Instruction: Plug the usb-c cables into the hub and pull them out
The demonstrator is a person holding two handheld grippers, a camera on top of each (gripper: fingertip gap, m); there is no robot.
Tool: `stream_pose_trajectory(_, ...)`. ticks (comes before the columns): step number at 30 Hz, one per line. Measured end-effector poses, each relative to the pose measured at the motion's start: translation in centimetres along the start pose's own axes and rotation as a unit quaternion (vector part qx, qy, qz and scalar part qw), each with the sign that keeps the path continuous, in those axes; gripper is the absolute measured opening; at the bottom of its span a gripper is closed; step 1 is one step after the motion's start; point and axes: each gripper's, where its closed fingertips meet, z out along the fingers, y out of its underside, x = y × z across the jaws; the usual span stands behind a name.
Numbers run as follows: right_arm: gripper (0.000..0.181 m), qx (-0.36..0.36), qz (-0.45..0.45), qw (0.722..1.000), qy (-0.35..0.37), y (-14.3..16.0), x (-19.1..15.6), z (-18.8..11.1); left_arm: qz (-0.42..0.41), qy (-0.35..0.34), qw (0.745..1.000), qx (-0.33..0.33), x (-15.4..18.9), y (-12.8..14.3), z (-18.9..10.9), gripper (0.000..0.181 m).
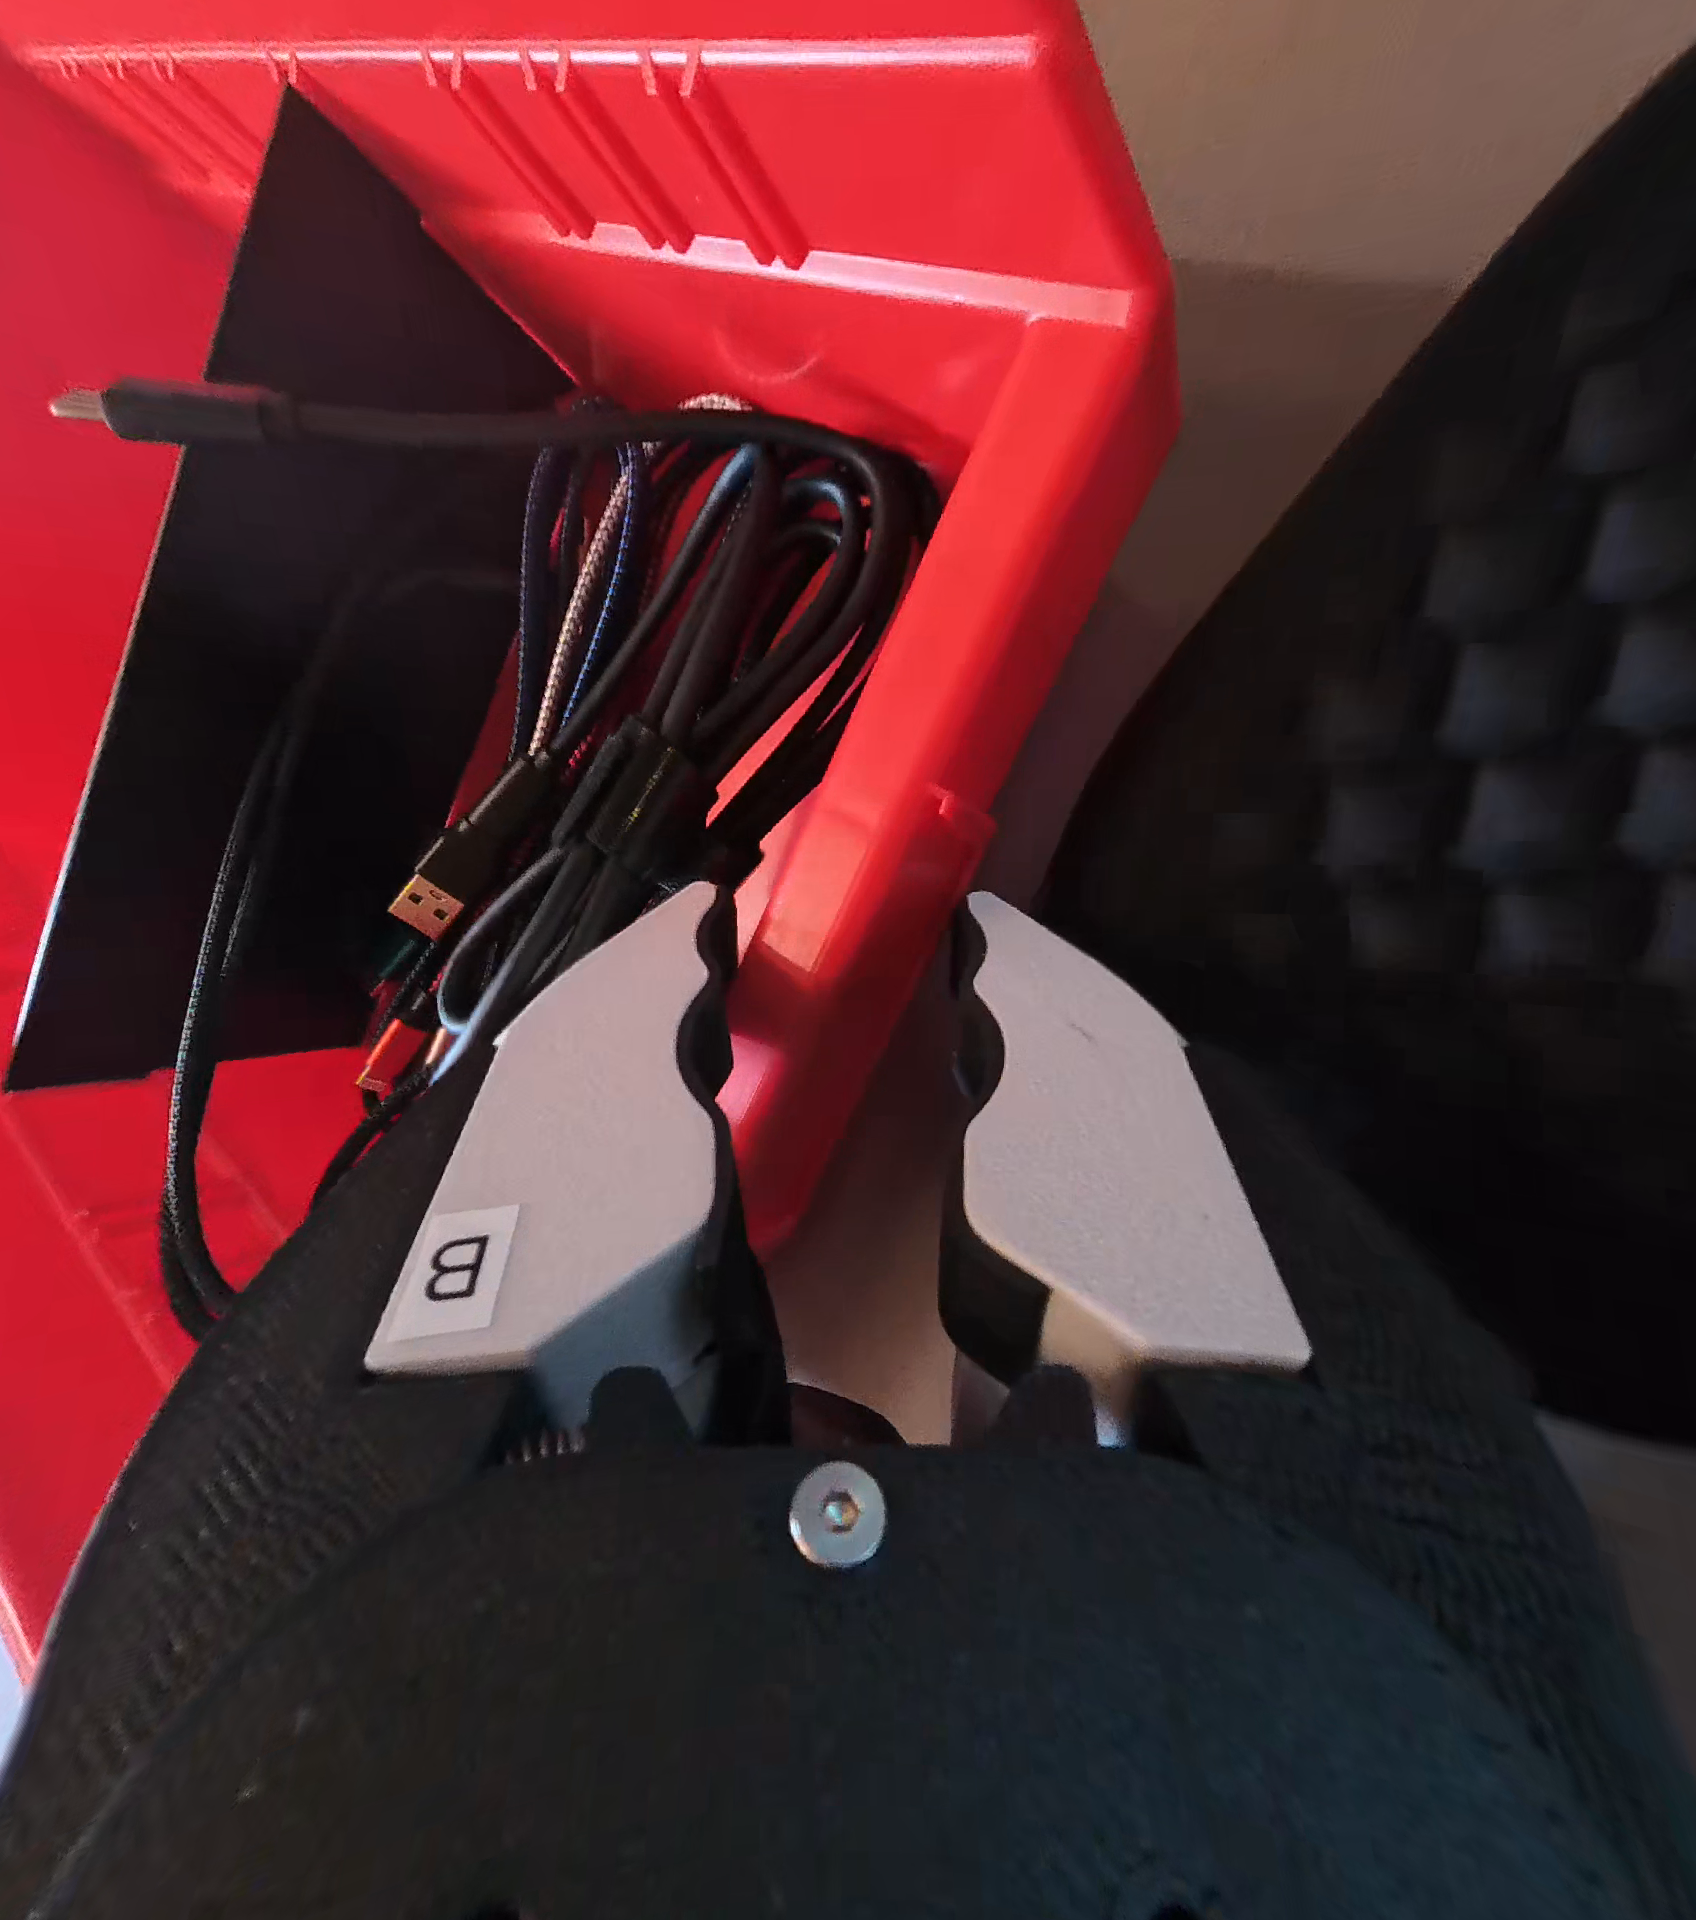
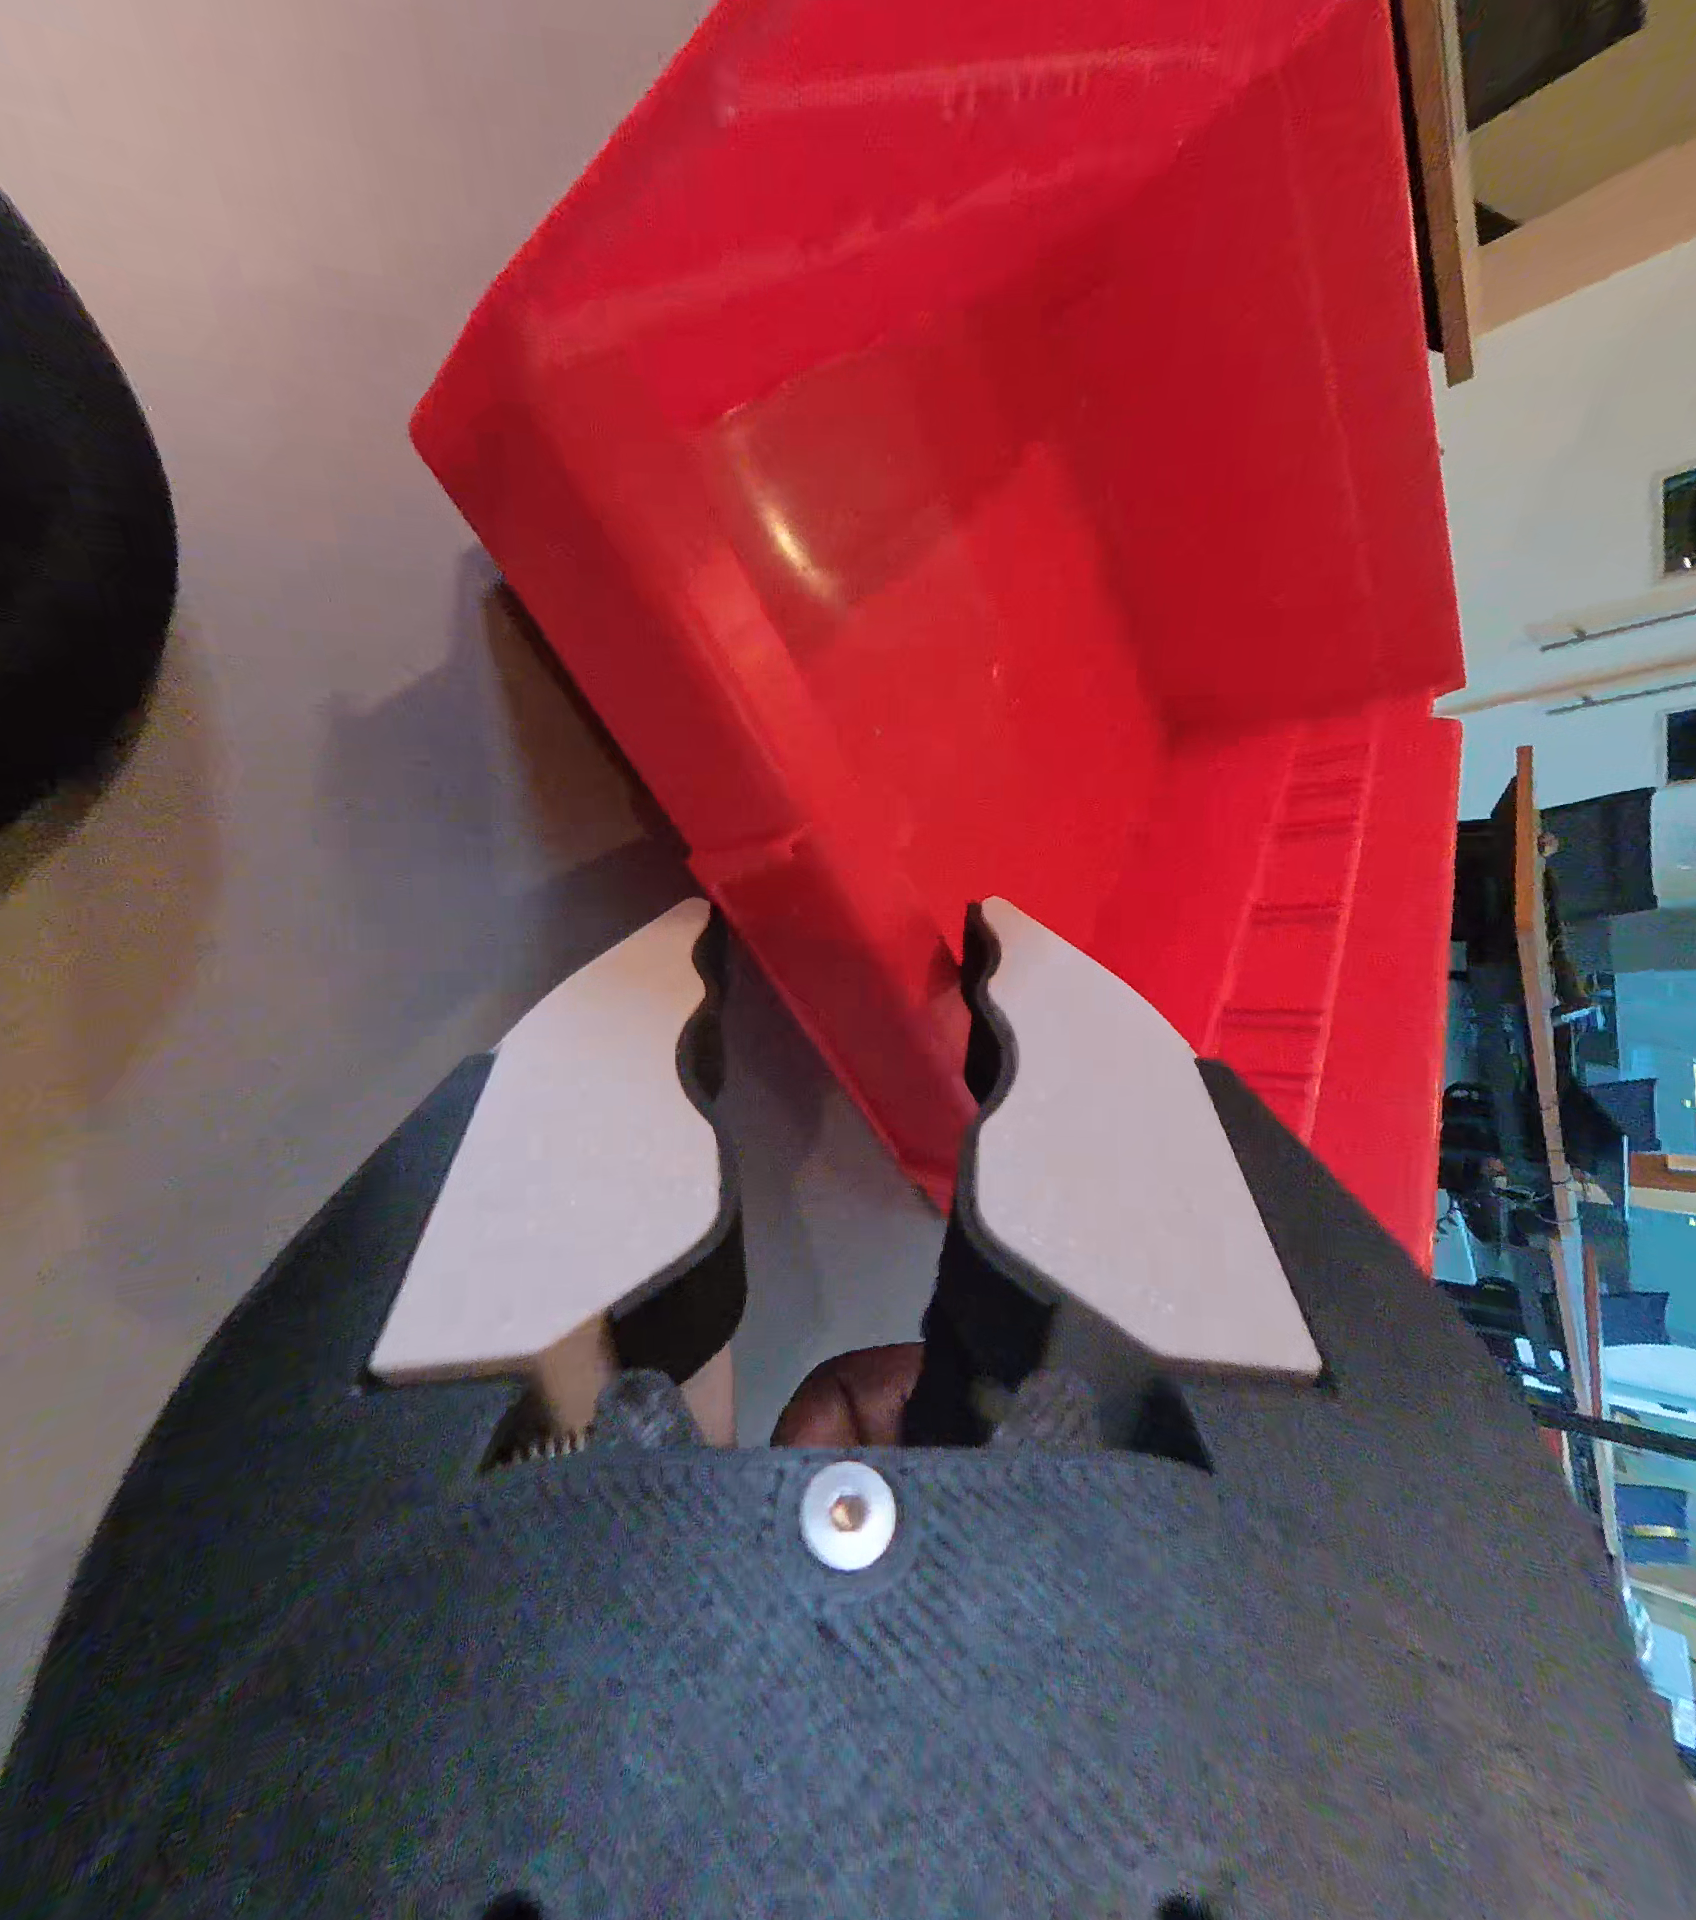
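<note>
Left gripper [image 1: 839,914]: jaws apart, straddling the rim of the red bin [image 1: 937,665]; a white lettered sticker [image 1: 454,1270] on its left finger. Bundled USB cables [image 1: 678,634] lie inside the bin, just beyond the left fingertip, beside a black divider [image 1: 304,540].

Right gripper [image 2: 839,920]: jaws apart around the bin's corner edge [image 2: 823,956].

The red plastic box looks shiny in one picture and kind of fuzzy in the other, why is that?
In the right wrist view, light glares off a smooth clear panel on the red plastic box, and the box throws a soft shadow on the pale table. In the left wrist view the box rim glows overbright, its left edge is smeared by blur, and the bundle of black cables stays fairly sharp.
</note>
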Motion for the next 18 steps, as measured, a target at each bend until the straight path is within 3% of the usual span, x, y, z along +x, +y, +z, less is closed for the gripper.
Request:
stream_pose_trajectory(8, 0.045, 0.007, 0.036, 0.999, 0.012, 2.4, 0.8, -0.9, -0.003, 0.005, 1.000, -0.015, -1.2, 5.1, -3.0, 0.040)
stream_pose_trajectory(14, 0.052, -0.006, 0.065, 0.998, 0.023, 3.3, 1.3, -1.1, -0.016, 0.008, 1.000, -0.009, -1.3, 6.8, -4.3, 0.042)
stream_pose_trajectory(16, 0.062, -0.014, 0.091, 0.995, 0.031, 3.5, 1.4, -1.7, -0.050, 0.029, 0.998, 0.011, -0.9, 6.6, -4.6, 0.065)
stream_pose_trajectory(18, 0.067, 0.020, 0.122, 0.992, 0.028, 2.6, 1.9, -2.6, -0.077, 0.022, 0.994, 0.076, -1.2, 5.1, -6.0, 0.073)
